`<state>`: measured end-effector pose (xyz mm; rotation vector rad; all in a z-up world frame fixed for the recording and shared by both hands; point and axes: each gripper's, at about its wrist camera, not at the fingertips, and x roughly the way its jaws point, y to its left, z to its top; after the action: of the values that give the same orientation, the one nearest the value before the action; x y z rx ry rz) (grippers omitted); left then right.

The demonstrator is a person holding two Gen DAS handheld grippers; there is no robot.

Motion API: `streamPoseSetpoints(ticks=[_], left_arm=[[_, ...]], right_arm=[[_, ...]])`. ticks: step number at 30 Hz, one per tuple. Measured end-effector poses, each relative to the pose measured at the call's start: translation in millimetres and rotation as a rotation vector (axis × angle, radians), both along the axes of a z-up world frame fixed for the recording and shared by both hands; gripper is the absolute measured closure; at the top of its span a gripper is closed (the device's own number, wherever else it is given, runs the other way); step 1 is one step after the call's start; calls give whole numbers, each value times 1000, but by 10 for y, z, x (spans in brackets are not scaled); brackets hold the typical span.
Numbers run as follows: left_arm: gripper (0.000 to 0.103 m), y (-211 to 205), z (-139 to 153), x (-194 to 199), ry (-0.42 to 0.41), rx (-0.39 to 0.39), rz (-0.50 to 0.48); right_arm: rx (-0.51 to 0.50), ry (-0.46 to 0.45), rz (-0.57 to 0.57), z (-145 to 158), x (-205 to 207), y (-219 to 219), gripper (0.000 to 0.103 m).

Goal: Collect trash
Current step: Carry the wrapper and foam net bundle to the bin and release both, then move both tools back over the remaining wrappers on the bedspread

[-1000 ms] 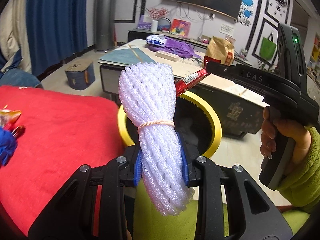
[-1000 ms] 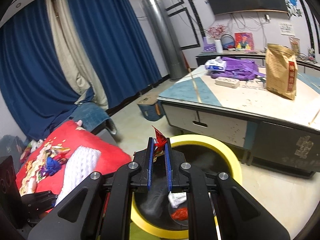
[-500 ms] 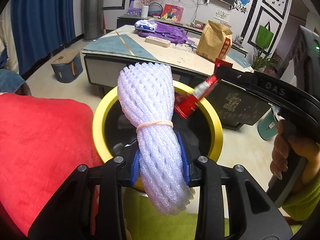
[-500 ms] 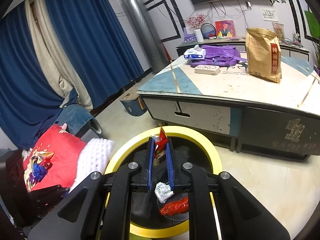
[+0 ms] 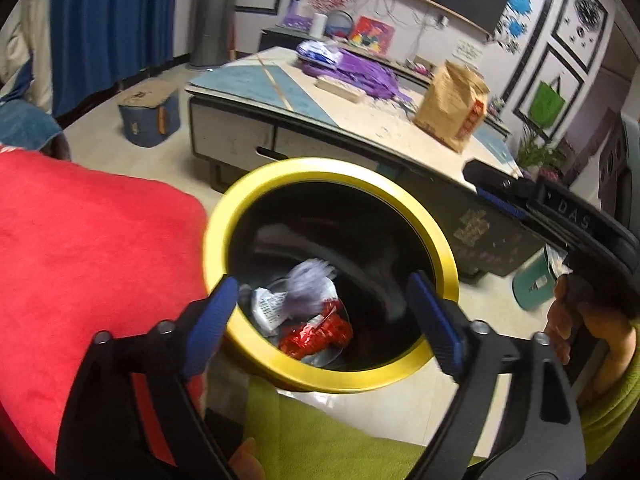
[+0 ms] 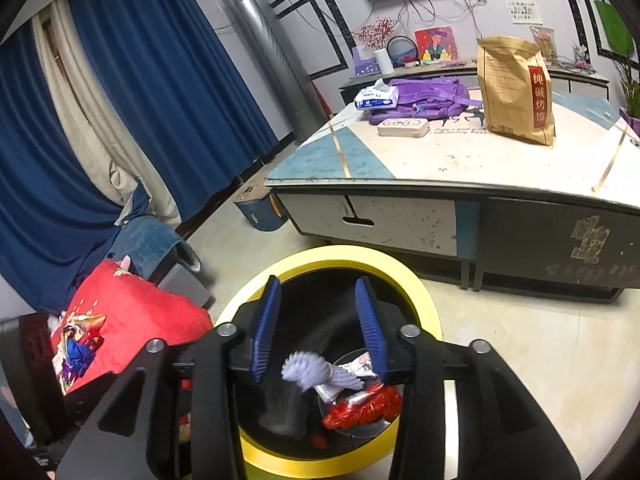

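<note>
The white foam net lies inside the yellow-rimmed bin, beside red wrappers; in the left view it is blurred, perhaps mid-fall. Above the bin, the left gripper and the right gripper are both opening with nothing between their blue pads. Only the right view shows scraps on the red cushion.

Bin mouth lies open; red cushion crowds its left; table behind.
</note>
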<state>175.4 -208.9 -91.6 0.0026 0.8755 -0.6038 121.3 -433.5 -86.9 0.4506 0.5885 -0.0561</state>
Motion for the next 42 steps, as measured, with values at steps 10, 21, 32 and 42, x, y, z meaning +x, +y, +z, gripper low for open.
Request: streamPoseSetpoints(ticks=[10,21,32,42], left_arm=[[11,668,400,-199,-148,-4,221],[11,1471,739,-336,-258,-14,459],[11,1919,864,-420,-291,-6,575],[11,2451,879,-445,-286,-31,702]], right_arm=[[-89,-76,127,230,-59,507,38],[-144,-87,295,358,-89,1125,35],[-165,-97,428,462,-87,1654,34],[-204,-137,631,549,4,2305,34]])
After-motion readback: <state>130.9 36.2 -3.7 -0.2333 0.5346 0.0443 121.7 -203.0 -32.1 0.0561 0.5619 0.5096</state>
